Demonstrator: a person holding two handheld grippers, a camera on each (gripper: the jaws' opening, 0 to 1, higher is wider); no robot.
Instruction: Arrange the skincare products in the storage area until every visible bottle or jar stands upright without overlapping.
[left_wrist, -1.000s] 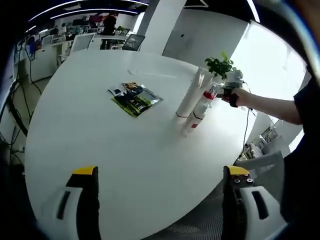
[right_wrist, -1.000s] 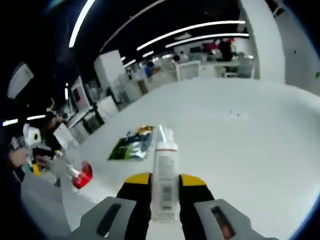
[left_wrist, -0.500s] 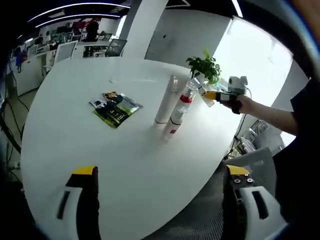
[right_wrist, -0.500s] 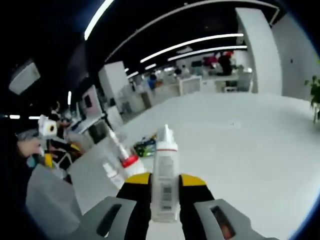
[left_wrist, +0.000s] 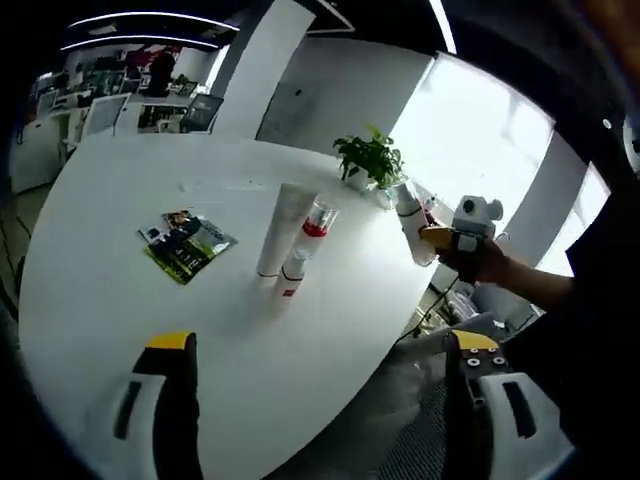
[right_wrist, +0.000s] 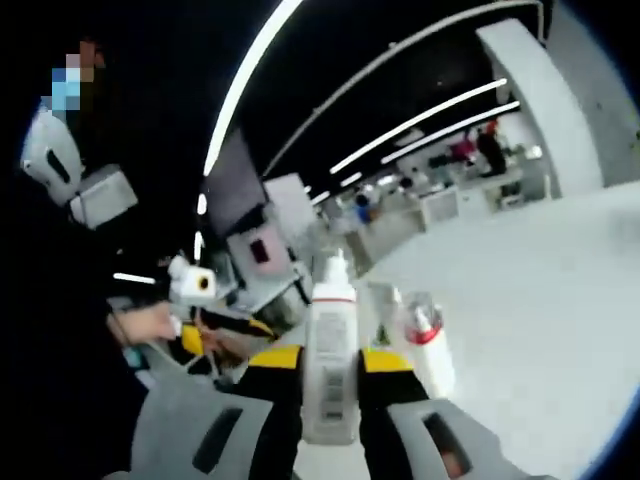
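Above table, right hand-held gripper clamps bottle.

We see the right gripper has carried its white bottle up off the table, clear past the far-right edge near the plant. Tube and red-collared bottle now sit nearer its camera, the pouch gone from that view.

Potted plant at table edge; leaflet lying flat.
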